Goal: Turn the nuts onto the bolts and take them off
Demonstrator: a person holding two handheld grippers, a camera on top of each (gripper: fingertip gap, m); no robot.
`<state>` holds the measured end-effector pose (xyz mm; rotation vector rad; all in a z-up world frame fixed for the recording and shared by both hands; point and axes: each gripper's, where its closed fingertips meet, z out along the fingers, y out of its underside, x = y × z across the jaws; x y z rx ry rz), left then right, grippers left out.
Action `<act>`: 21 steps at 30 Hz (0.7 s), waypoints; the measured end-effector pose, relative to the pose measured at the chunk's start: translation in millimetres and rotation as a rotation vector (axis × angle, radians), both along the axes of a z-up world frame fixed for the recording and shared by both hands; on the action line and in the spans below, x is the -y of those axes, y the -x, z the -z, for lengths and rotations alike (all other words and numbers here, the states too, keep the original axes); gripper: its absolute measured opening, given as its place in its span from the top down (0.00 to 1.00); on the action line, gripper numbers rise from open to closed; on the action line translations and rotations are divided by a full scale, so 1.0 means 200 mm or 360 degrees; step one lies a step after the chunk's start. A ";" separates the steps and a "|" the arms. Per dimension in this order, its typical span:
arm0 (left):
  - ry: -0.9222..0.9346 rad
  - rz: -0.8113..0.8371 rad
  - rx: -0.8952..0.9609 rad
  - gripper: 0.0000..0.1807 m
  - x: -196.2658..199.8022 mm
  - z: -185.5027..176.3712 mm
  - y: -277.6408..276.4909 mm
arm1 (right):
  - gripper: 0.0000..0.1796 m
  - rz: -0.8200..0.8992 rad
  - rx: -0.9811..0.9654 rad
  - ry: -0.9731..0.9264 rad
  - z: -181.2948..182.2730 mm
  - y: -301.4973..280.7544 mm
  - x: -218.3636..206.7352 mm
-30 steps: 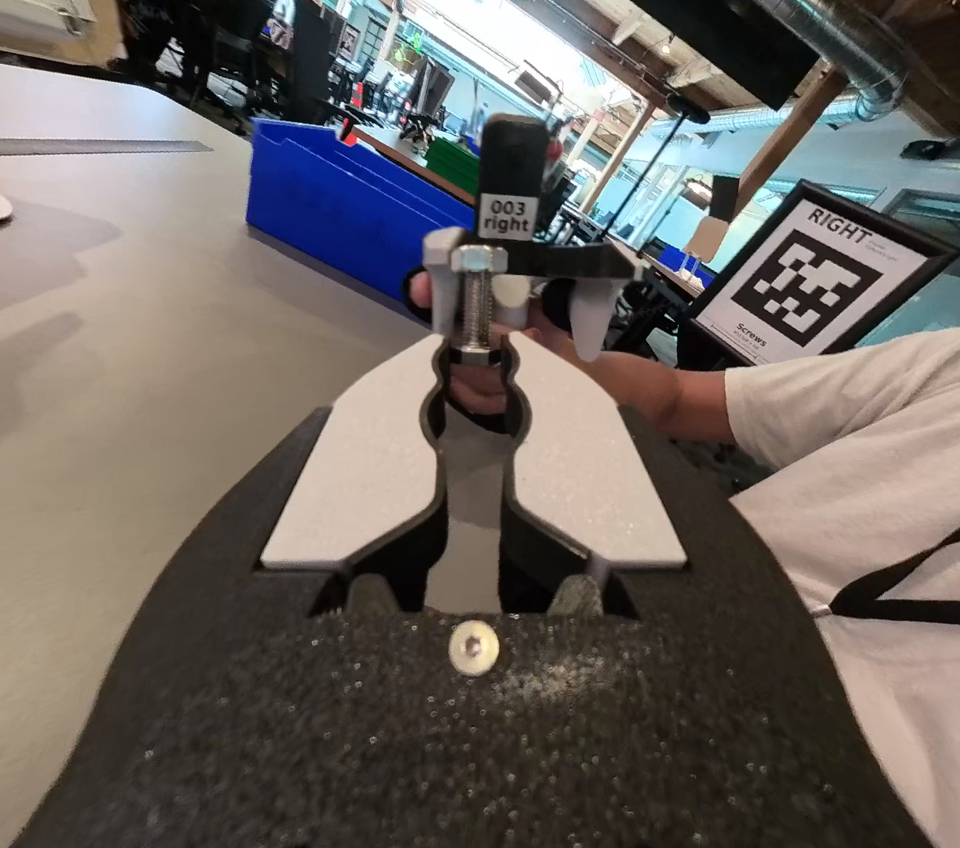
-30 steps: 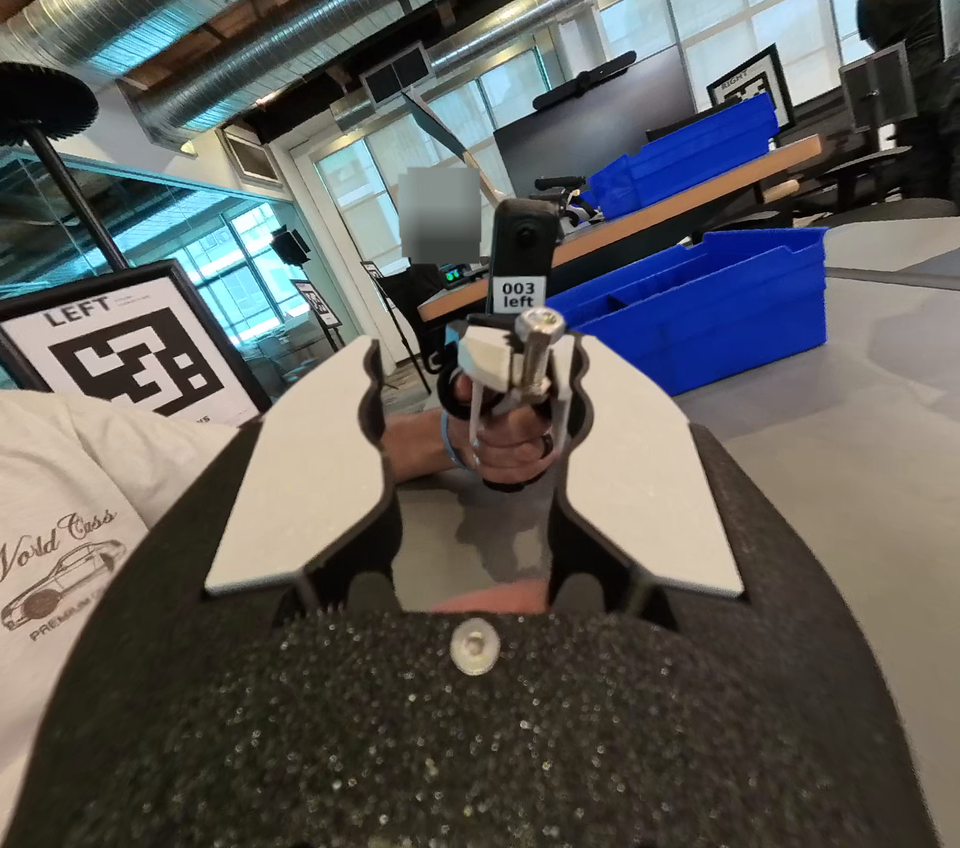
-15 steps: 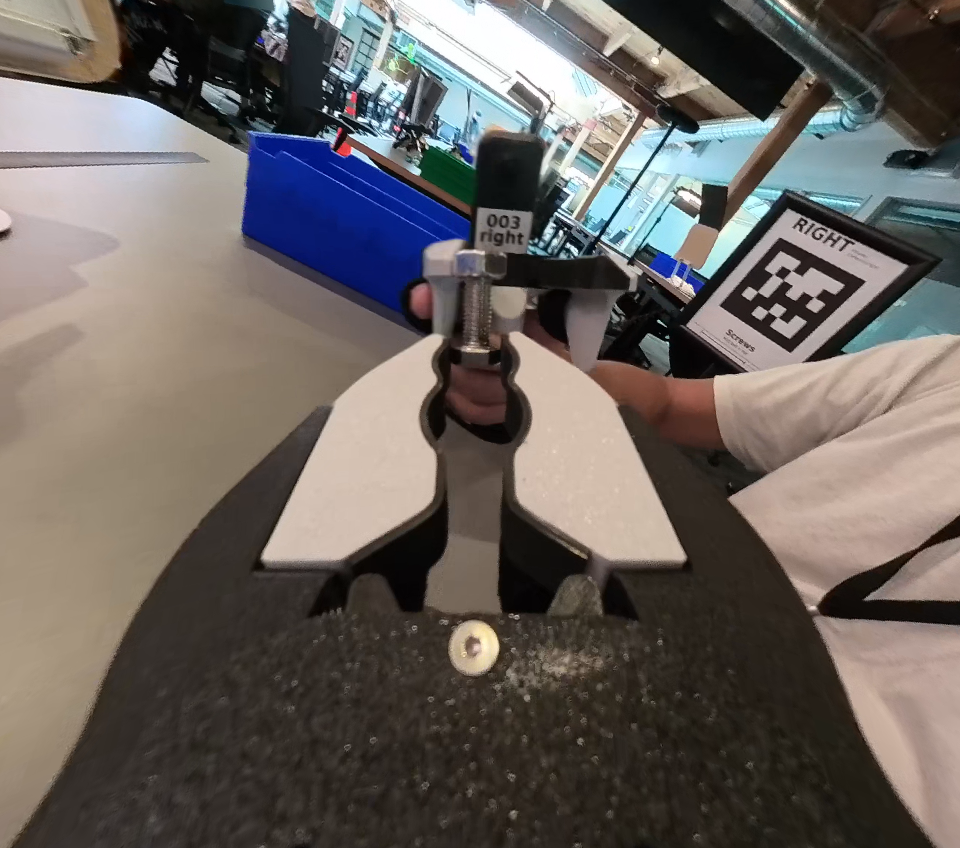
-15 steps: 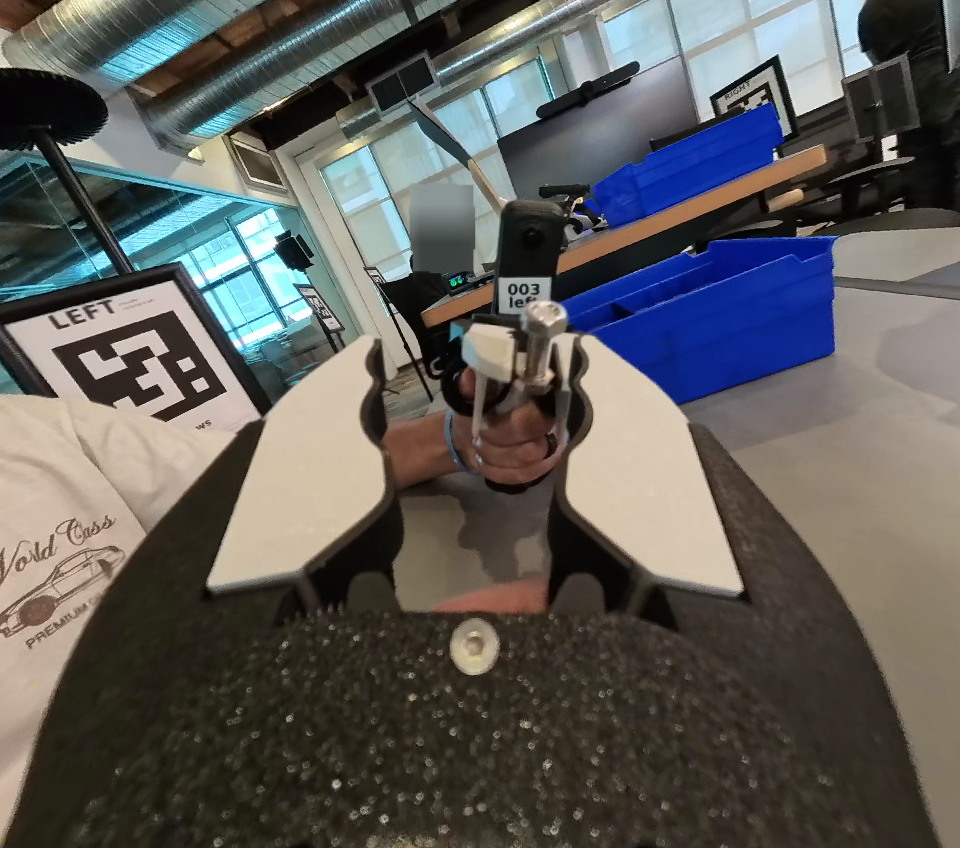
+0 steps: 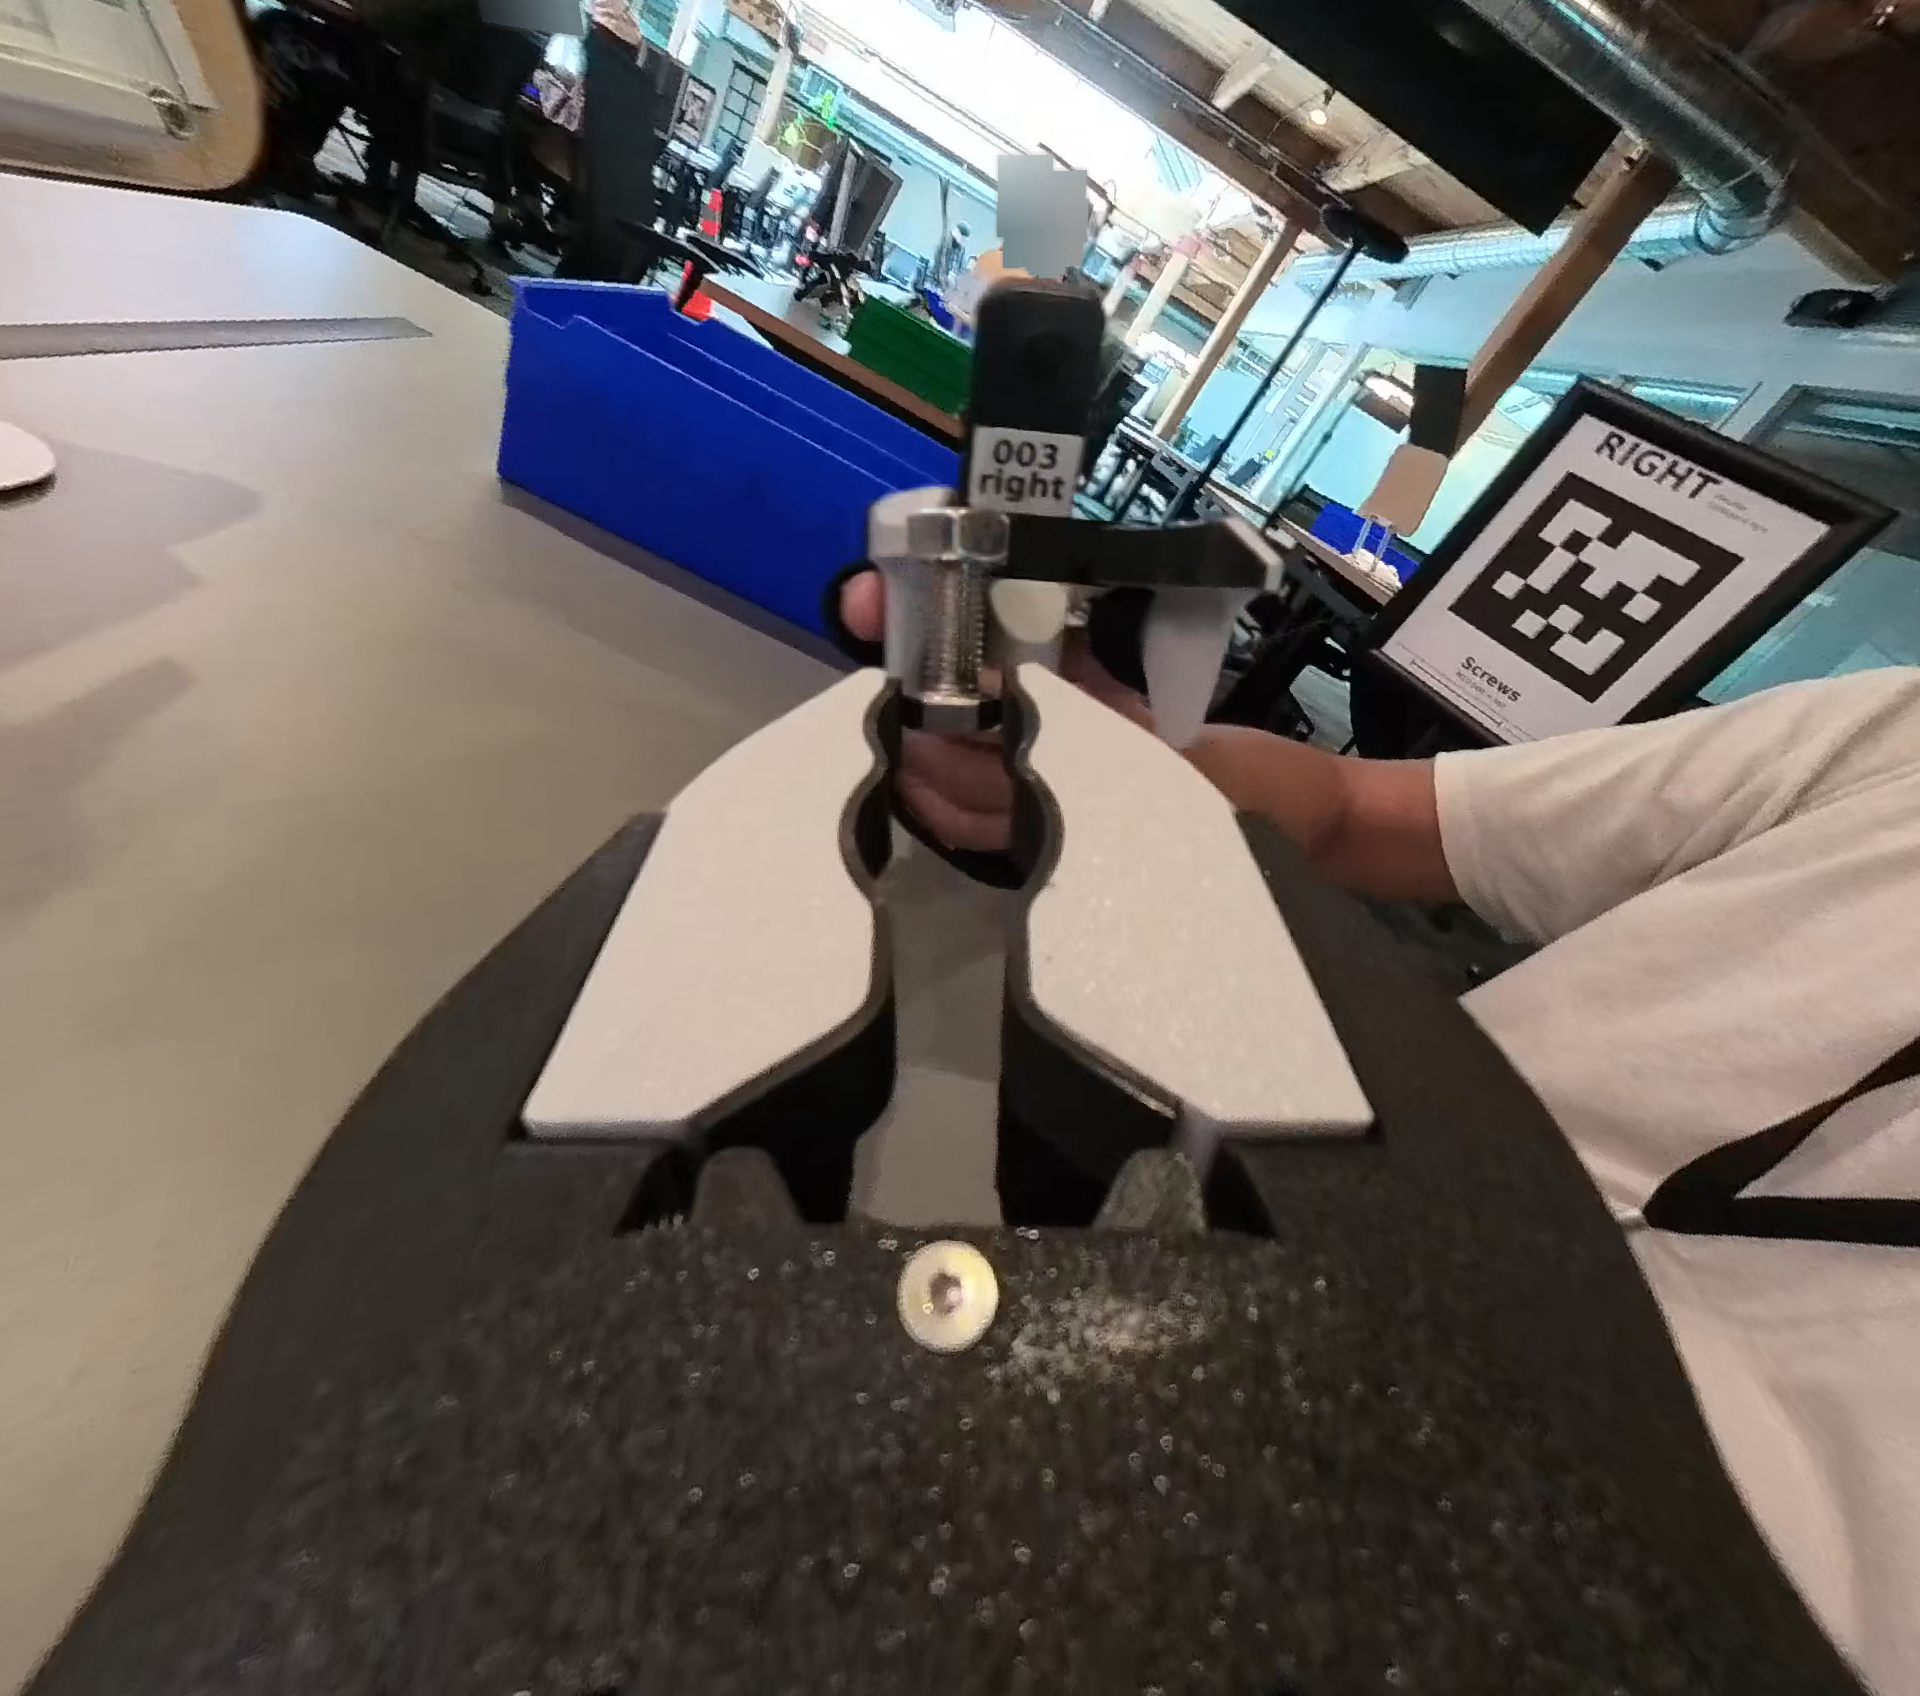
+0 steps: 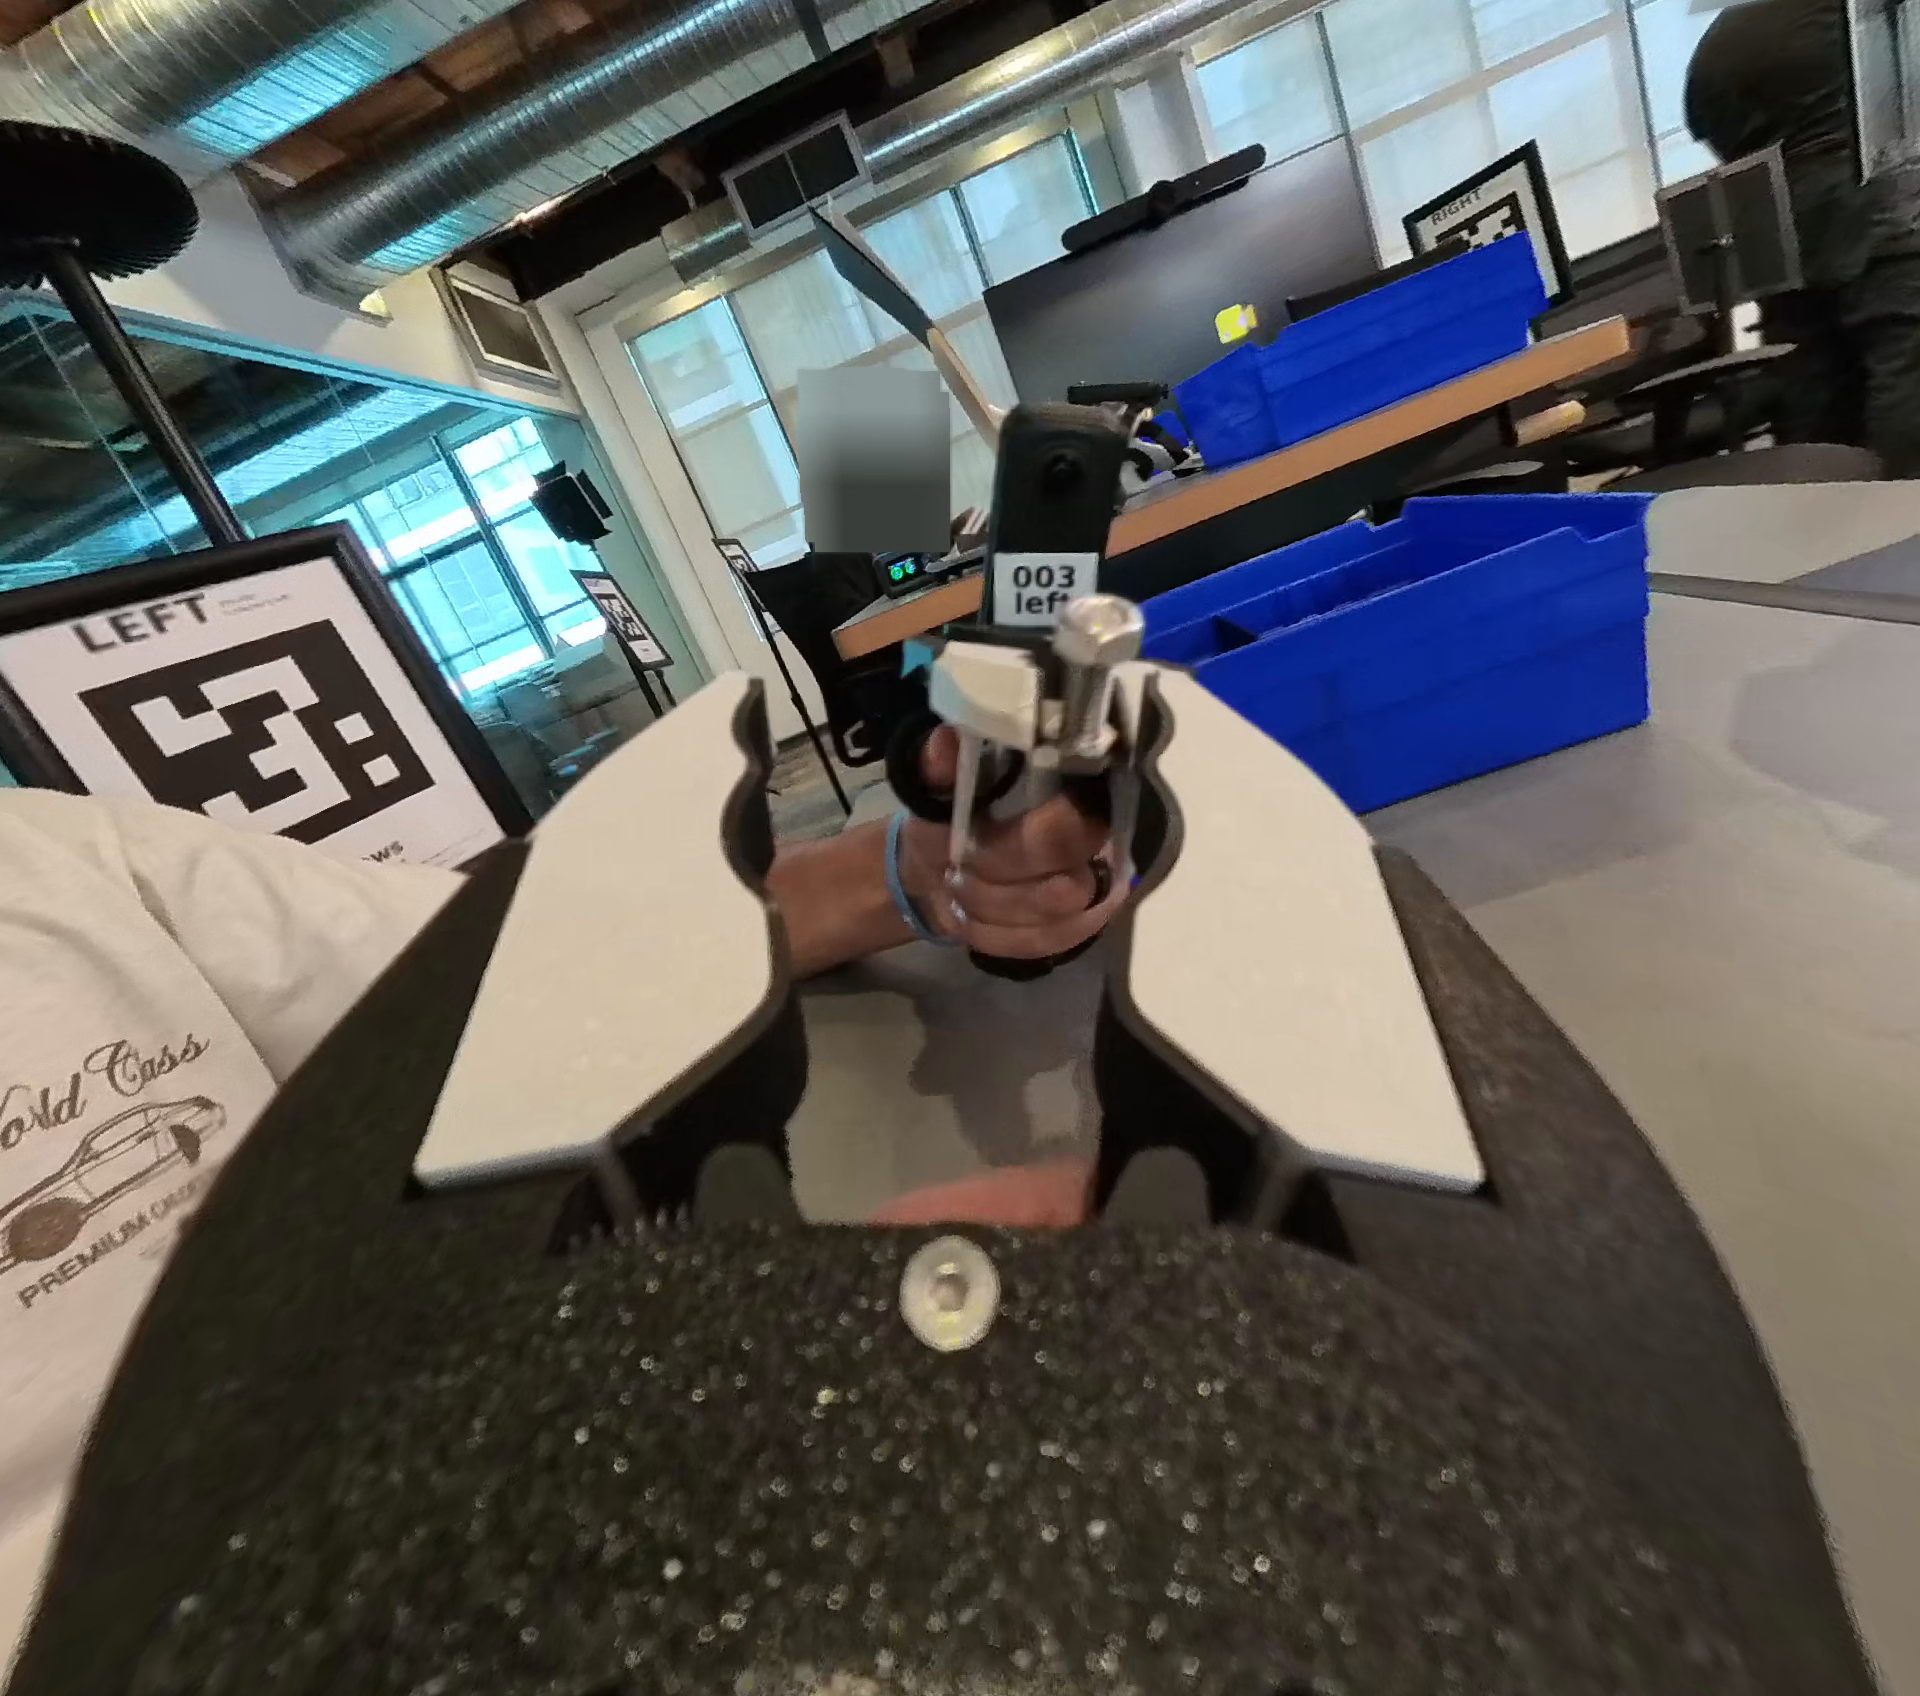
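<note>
Left gripper: fingers pressed nearly together, pinching the nut at their tips. I read this as a firm hold, with the hex seated in the notches of the pads.

The bolt stands upright out of that nut, head on top, held clear above the table. Nothing else supports it, so it hangs on the thread engagement alone.

Right gripper: fingers spread wide. The bolt sits just beside the finger on the right of its own view. I cannot tell whether it touches that finger, and the other finger is well apart from it. I see no grip on the bolt from this side.

Progress, my judgement:
- One nut is on one bolt, at the bottom end of the shank, far from the head. A long run of thread shows bare between them.
- So the nut is either only just started or almost wound off. A single moment does not tell me which way it is going.
- The spread right gripper suits a re-grip between turns, so the turning looks unfinished either way.
- The remaining turns on this pair are left to do, plus any other pairs. I see no other nuts or bolts.

Further out, a blue bin sits on the table behind the grippers, its contents hidden from here. A framed marker sign stands beside the person's arm.
</note>
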<state>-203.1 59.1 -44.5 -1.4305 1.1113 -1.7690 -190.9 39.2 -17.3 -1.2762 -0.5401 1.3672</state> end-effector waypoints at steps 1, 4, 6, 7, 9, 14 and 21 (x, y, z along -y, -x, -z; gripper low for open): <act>-0.0015 0.0032 -0.0007 0.90 0.03 0.00 -0.01 | 0.62 -0.0008 -0.0015 0.0013 0.00 0.01 -0.01; -0.0064 0.0124 -0.0036 0.90 0.12 0.02 -0.07 | 0.61 -0.0058 -0.0001 0.0014 0.00 0.09 -0.01; -0.0071 0.0120 -0.0050 0.90 0.13 0.03 -0.09 | 0.62 -0.0087 -0.0023 0.0002 -0.02 0.11 0.01; -0.0064 0.0096 -0.0053 0.90 0.11 0.03 -0.09 | 0.61 -0.0093 -0.0028 -0.0007 -0.02 0.11 0.02; -0.0028 0.0061 -0.0017 0.90 0.07 0.01 -0.06 | 0.58 -0.0053 0.0011 0.0002 -0.01 0.09 0.02; -0.0018 -0.0029 0.0022 0.90 0.00 -0.03 -0.01 | 0.61 -0.0017 -0.0028 0.0017 -0.01 0.03 0.01; 0.0064 0.0049 0.0083 0.90 0.03 -0.06 0.00 | 0.62 0.0217 0.0240 -0.0249 -0.01 0.00 -0.02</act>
